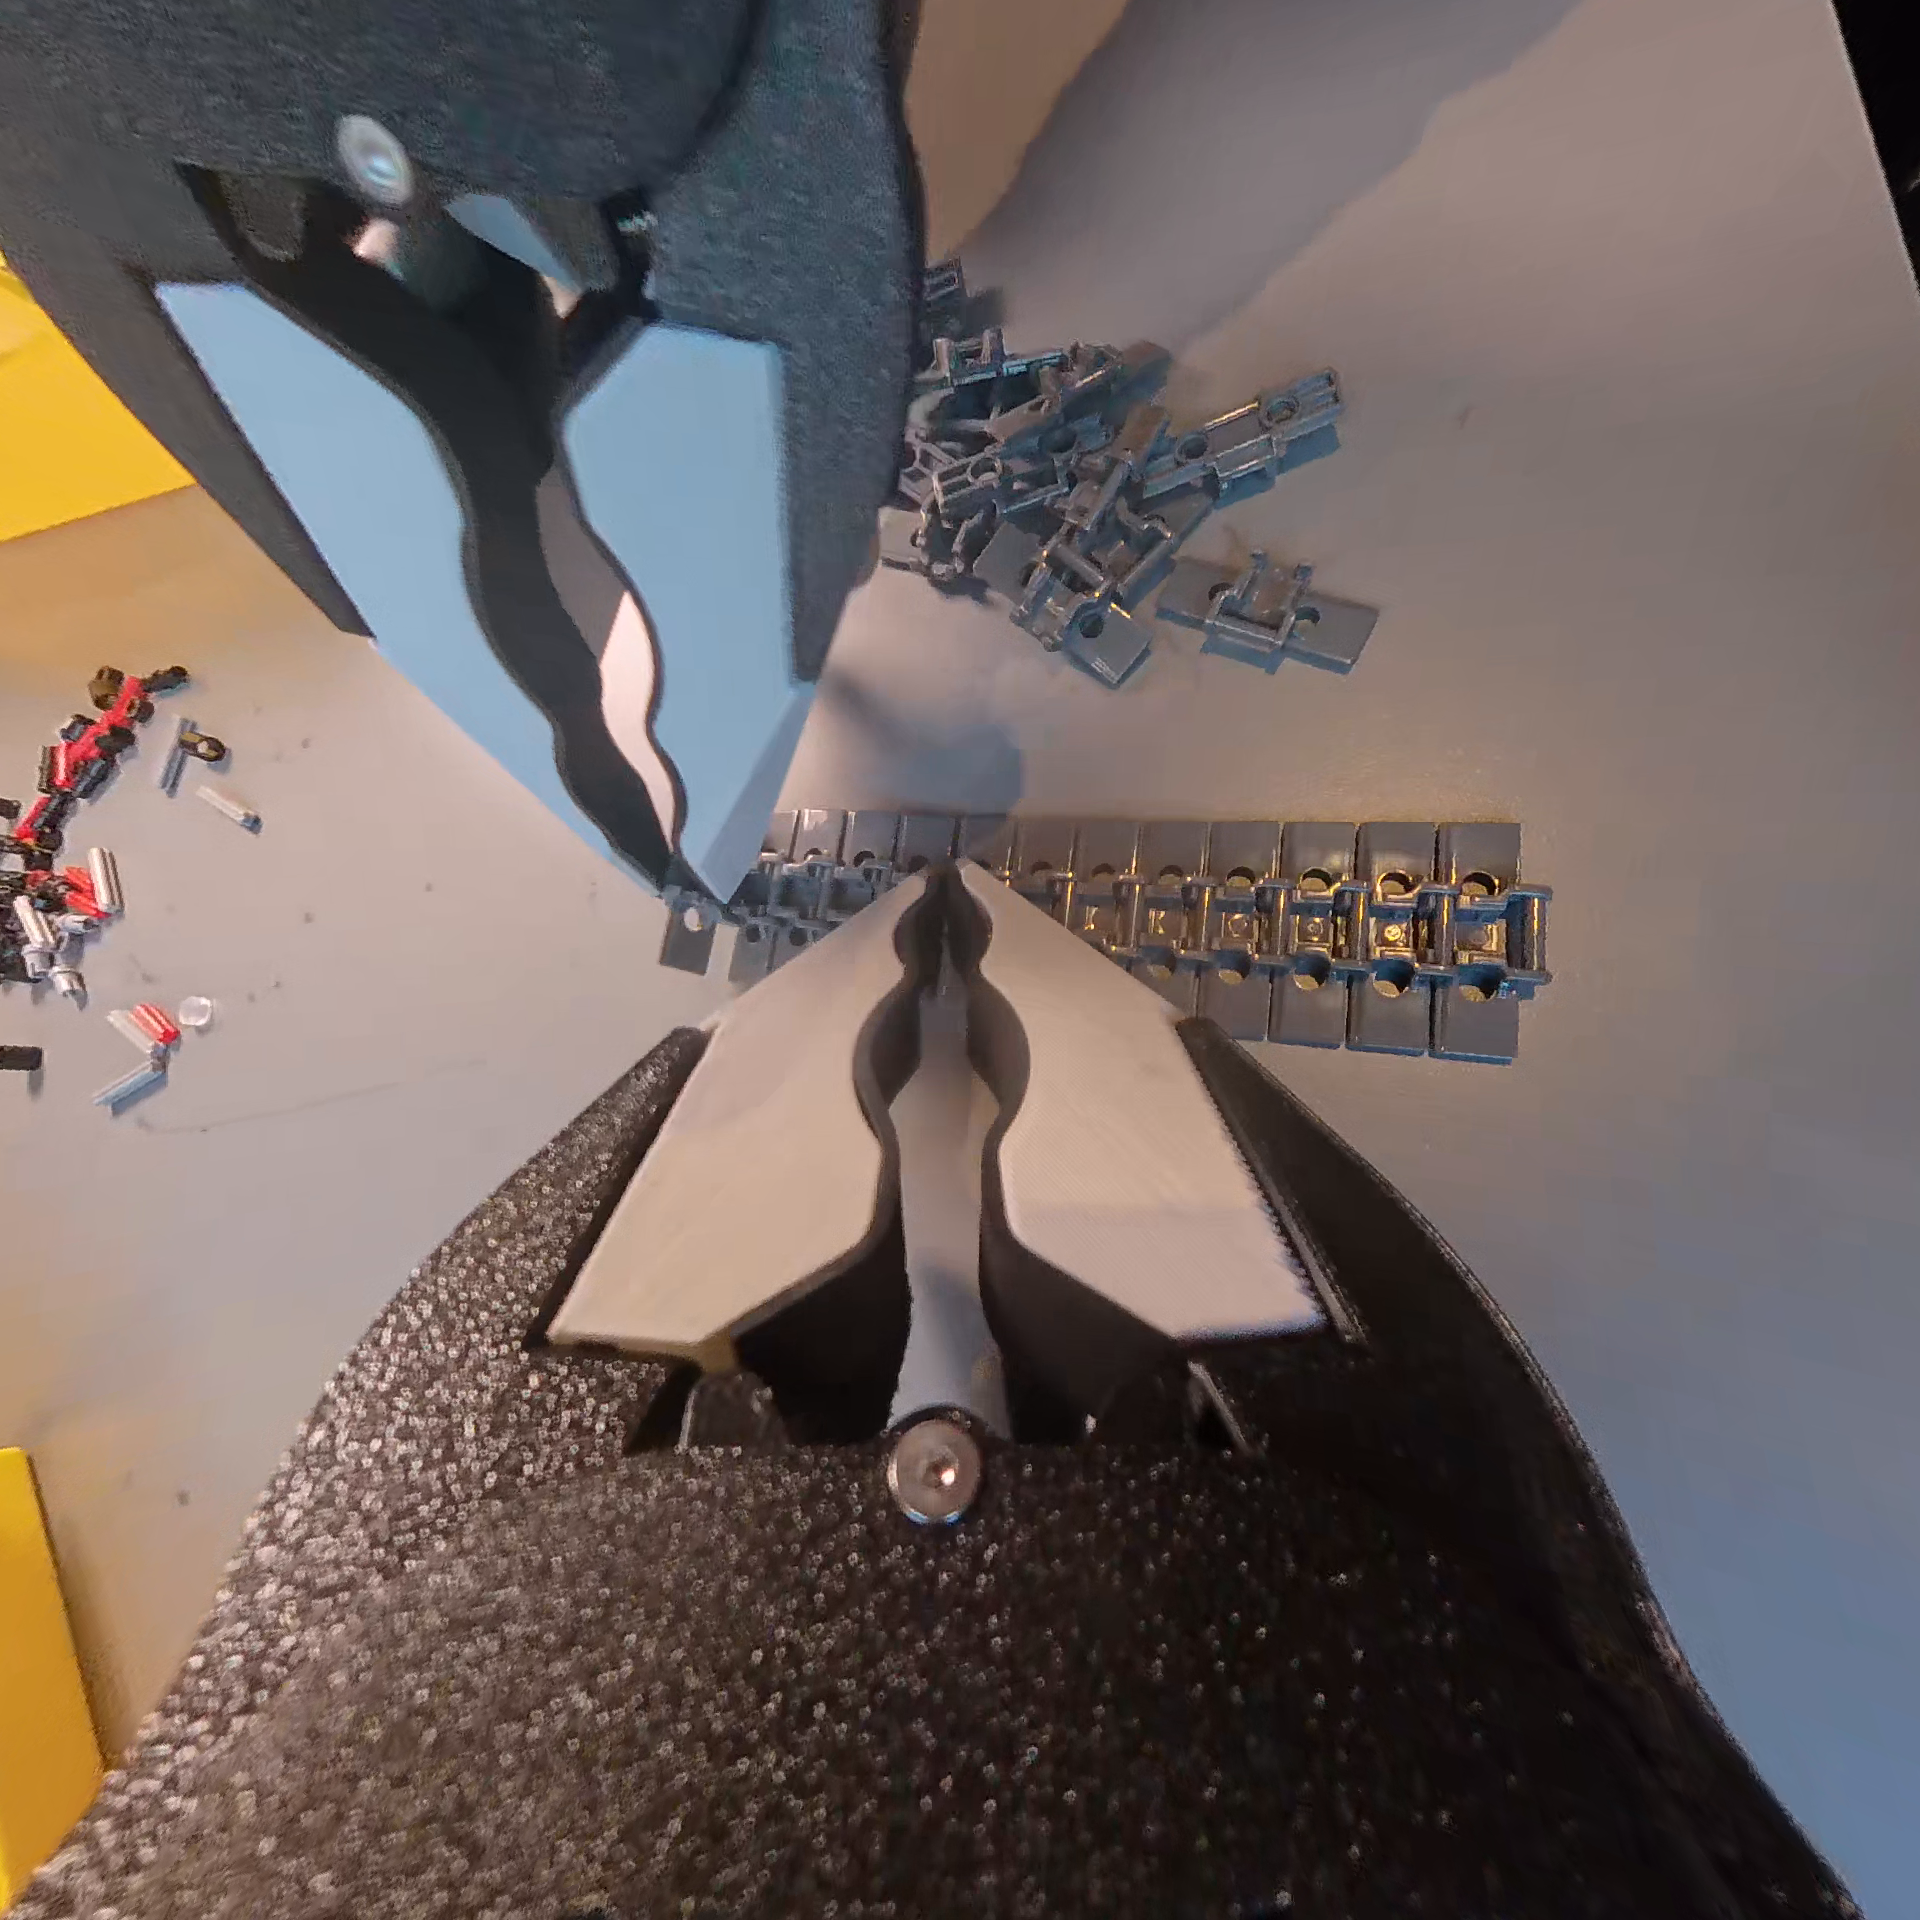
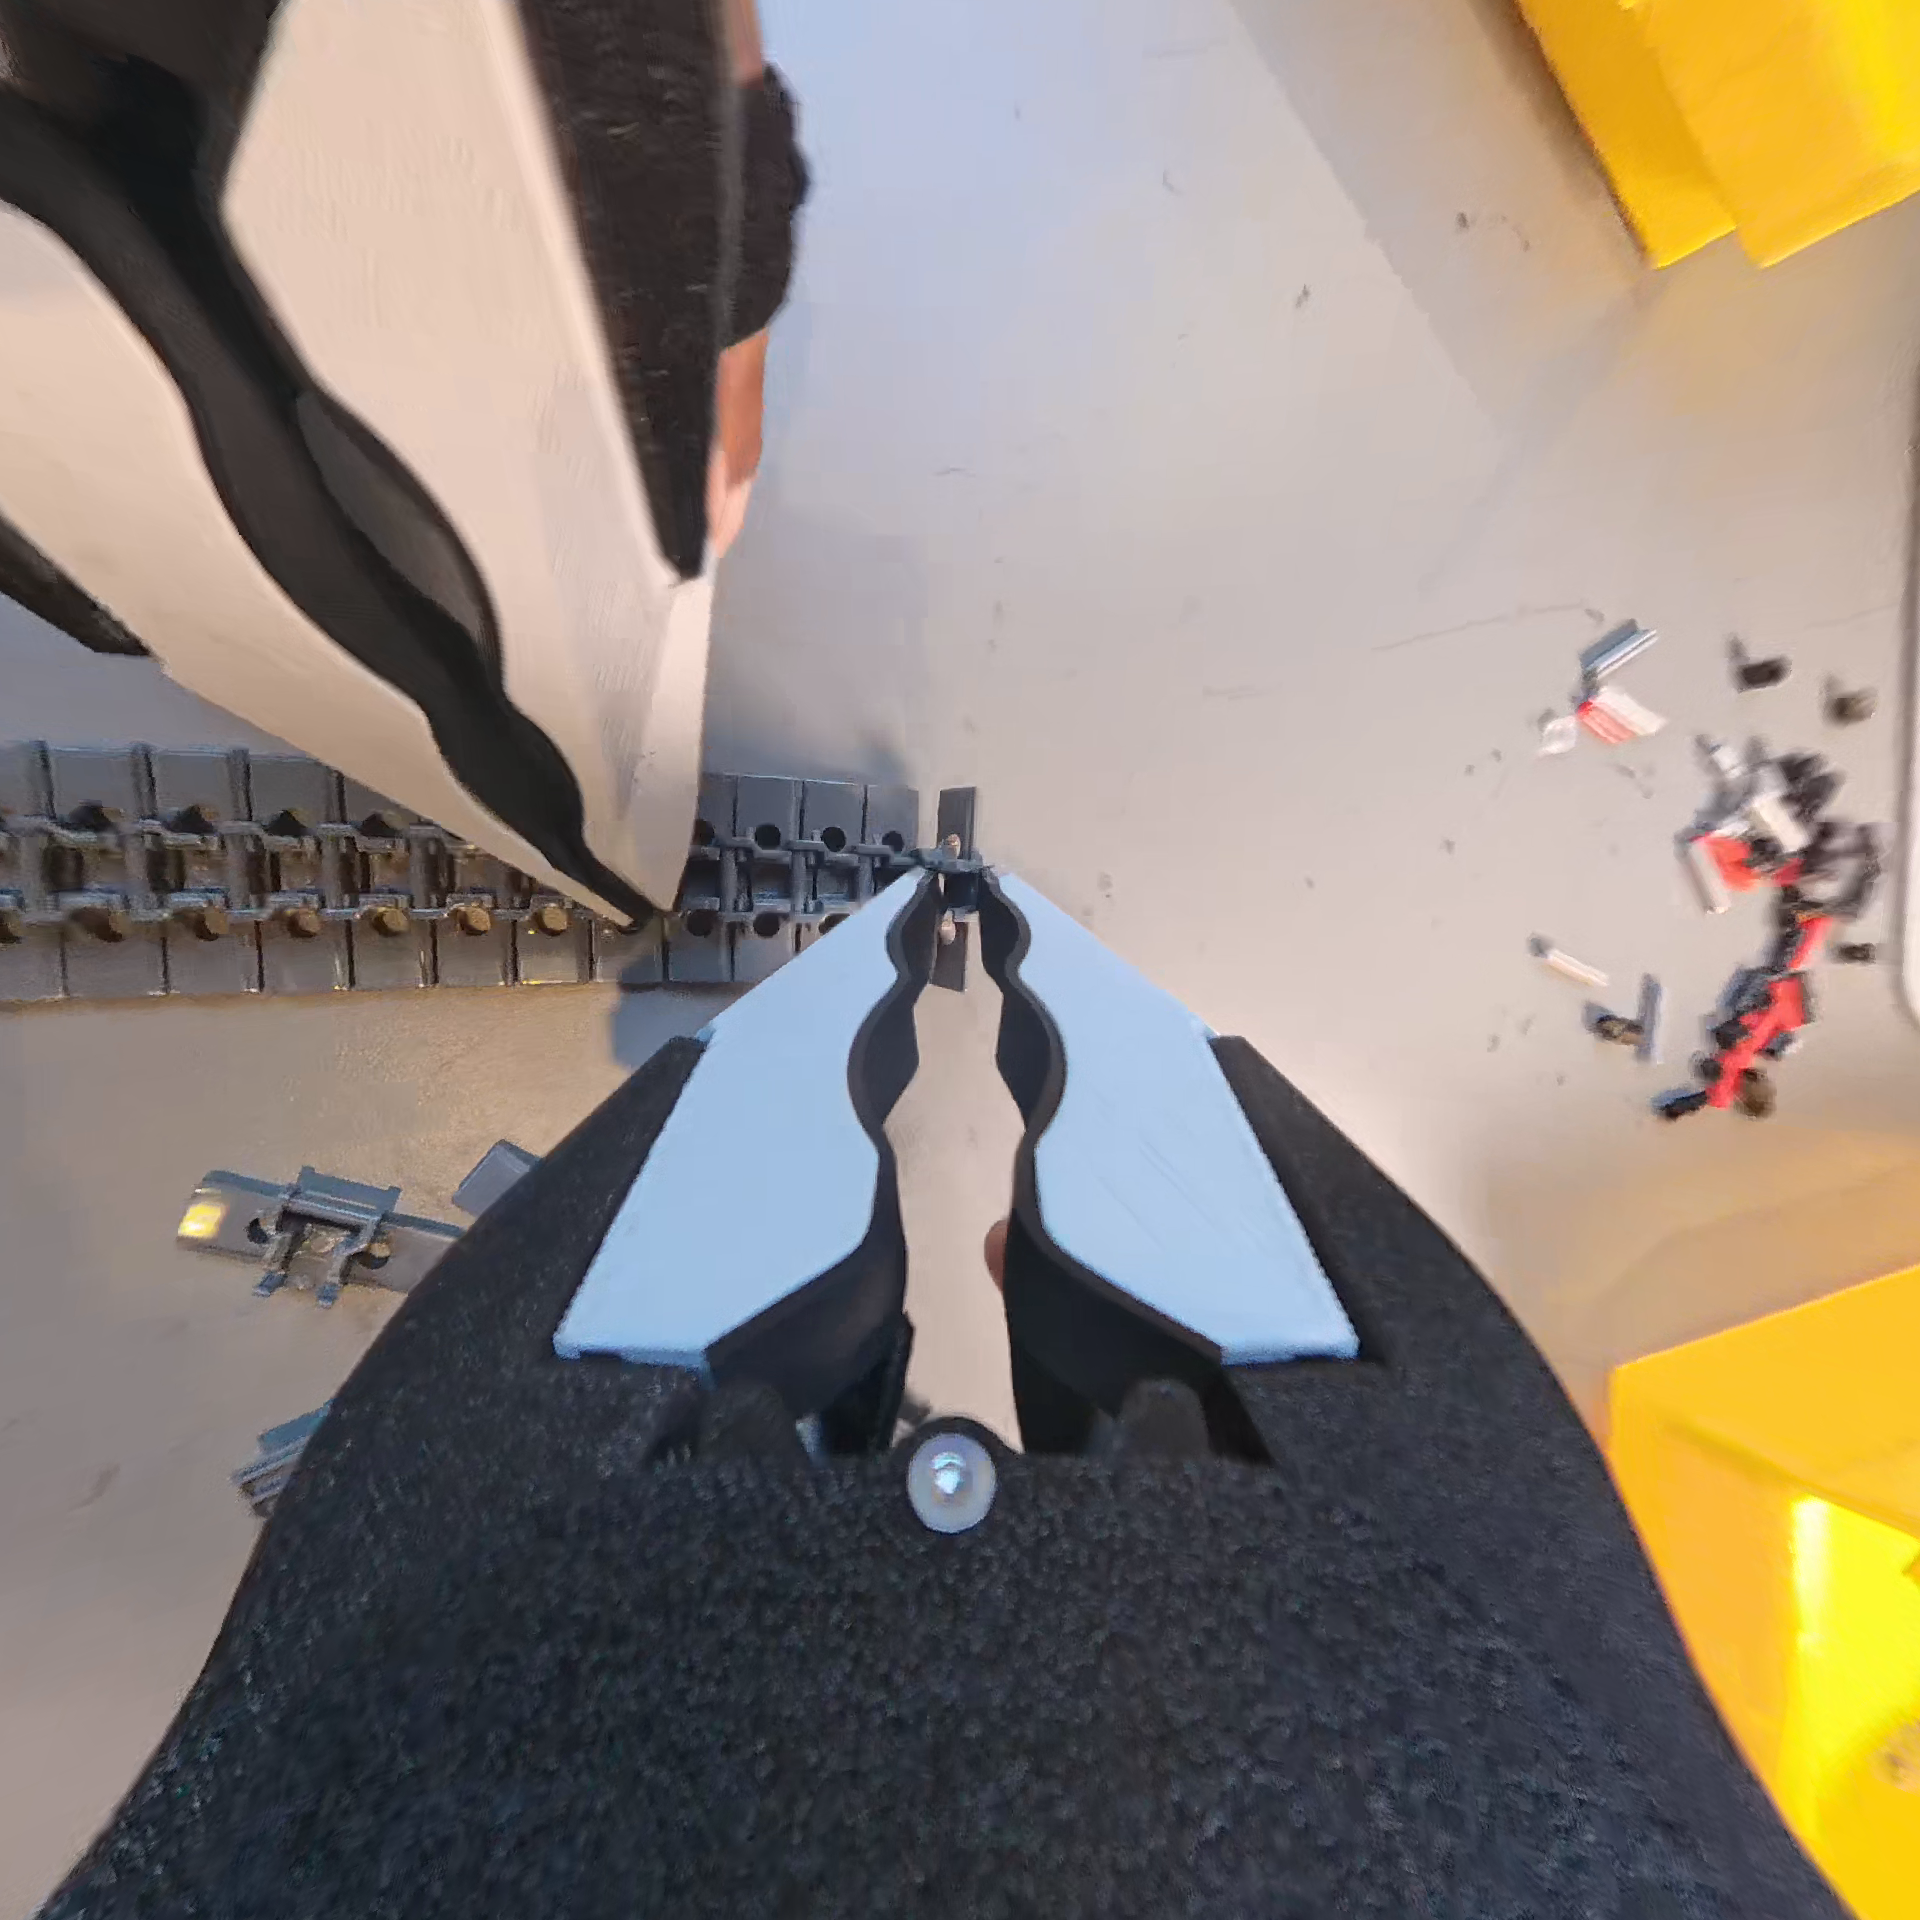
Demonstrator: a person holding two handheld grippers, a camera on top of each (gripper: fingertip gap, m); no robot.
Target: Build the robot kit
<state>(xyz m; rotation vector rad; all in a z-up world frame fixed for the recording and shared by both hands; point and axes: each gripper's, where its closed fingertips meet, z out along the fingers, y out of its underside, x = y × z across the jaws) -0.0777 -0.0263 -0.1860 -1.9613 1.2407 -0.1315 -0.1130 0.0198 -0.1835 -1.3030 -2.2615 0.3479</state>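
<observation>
A chain of grey track links [image 1: 1299, 935] lies flat across the white table [image 1: 1558, 1351]; it also shows in the right wrist view [image 2: 260, 883]. My left gripper [image 1: 951, 883] is shut, its tips pinching the middle ridge of the chain a few links from its end. My right gripper [image 2: 956, 883] is shut on the end link [image 2: 956, 808], held edge-on against the chain's last link. In the left wrist view the right gripper [image 1: 686, 883] comes down from the upper left onto that end link [image 1: 688, 935]. The left gripper [image 2: 639, 914] shows at upper left in the right wrist view.
A pile of loose grey track links [image 1: 1091, 488] lies beyond the chain, with one single link [image 1: 1262, 618] beside it, also seen in the right wrist view [image 2: 312, 1236]. Small red, black and grey parts [image 1: 73, 831] [image 2: 1766, 914] are scattered nearby. Yellow bins [image 1: 62, 416] [image 2: 1787, 1558] stand at the edges. My hands' fingertips stand some 6 centimetres from each other.
</observation>
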